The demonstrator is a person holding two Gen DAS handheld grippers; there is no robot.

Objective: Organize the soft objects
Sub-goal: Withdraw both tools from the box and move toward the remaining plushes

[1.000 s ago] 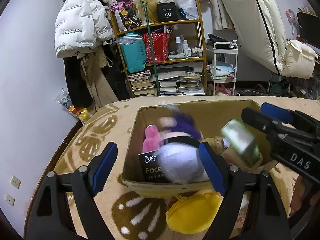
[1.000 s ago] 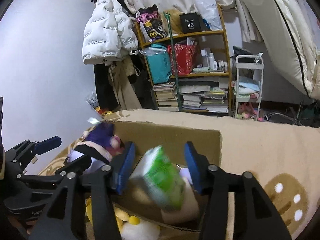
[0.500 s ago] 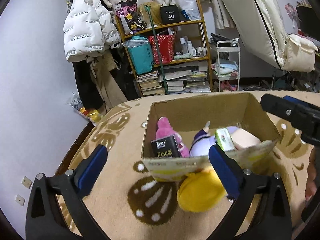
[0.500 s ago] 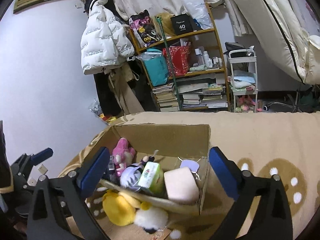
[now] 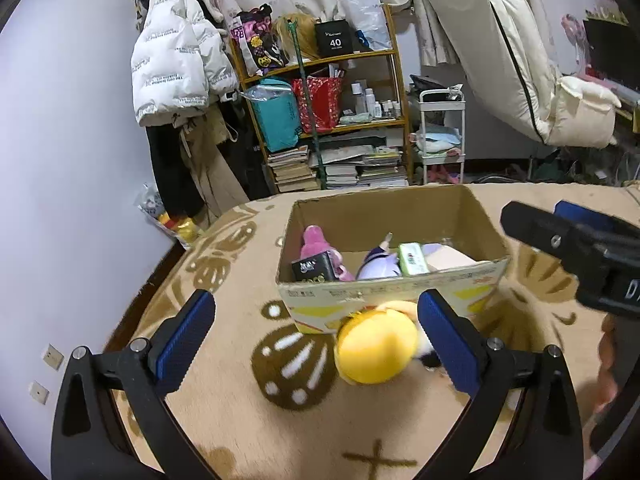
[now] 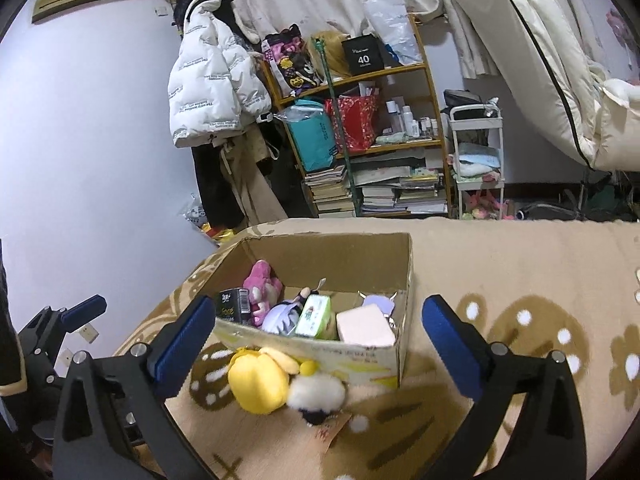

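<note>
An open cardboard box stands on a tan patterned blanket. Inside lie a pink plush, a black tissue pack, a purple doll, a green tissue pack and a pale pink sponge block. A yellow plush with a white fluffy part lies on the blanket against the box's near side. My left gripper is open and empty, above the yellow plush. My right gripper is open and empty, above the box's near wall.
The blanket covers a raised surface whose left edge drops to the floor. Beyond stand a cluttered shelf, hanging coats, a white cart and a cream mattress.
The left gripper let go of the purple doll and the right let go of the green tissue pack; both items now lie in the box. Both grippers opened wide and pulled back.
</note>
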